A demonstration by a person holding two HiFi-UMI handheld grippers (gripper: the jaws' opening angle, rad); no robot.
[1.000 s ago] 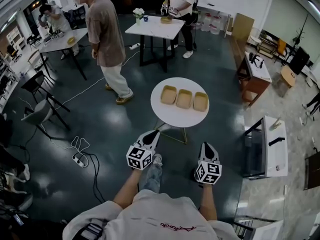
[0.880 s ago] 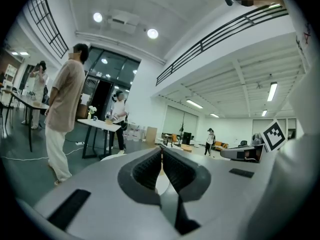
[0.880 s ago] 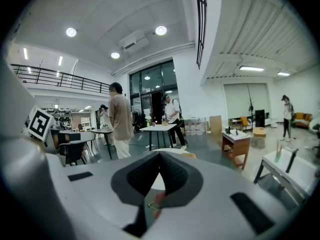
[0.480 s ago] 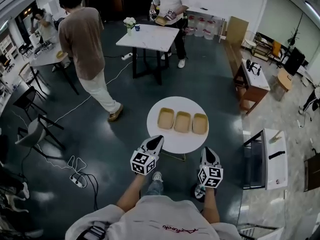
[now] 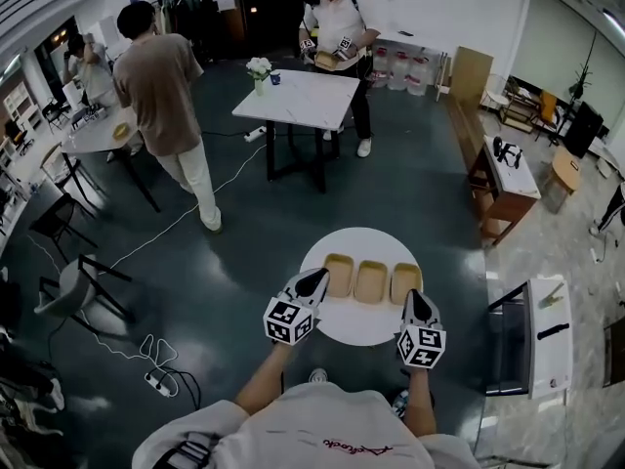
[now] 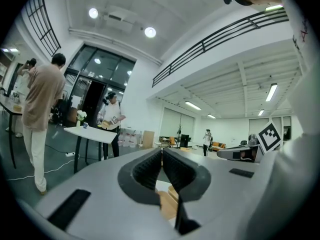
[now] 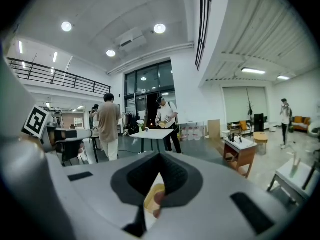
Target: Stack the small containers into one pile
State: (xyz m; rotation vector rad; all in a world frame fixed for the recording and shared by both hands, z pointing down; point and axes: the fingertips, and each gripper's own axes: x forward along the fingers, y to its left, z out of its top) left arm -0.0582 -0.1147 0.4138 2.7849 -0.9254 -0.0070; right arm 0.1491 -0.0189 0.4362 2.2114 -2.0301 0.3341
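Note:
Three small tan containers lie side by side on a round white table [image 5: 359, 328]: the left container [image 5: 338, 275], the middle container [image 5: 371, 281] and the right container [image 5: 404, 283]. My left gripper [image 5: 316, 279] is shut and empty, its tip at the table's left edge beside the left container. My right gripper [image 5: 417, 301] is also shut and empty, its tip just in front of the right container. In the left gripper view the shut jaws meet above a tan container [image 6: 169, 200]. A tan container [image 7: 156, 196] shows below the shut jaws in the right gripper view.
A square white table [image 5: 299, 98] stands further off, with a person [image 5: 338, 27] behind it holding grippers. Another person [image 5: 164, 86] walks at the left beside a round table [image 5: 98, 137] and dark chairs [image 5: 76, 286]. A wooden side table [image 5: 508, 169] stands at the right. Cables and a power strip [image 5: 161, 384] lie on the floor.
I have come up to the round table: it and the three containers shifted toward me in the head view. Both grippers now reach its near edge, still shut. The person at left walked away.

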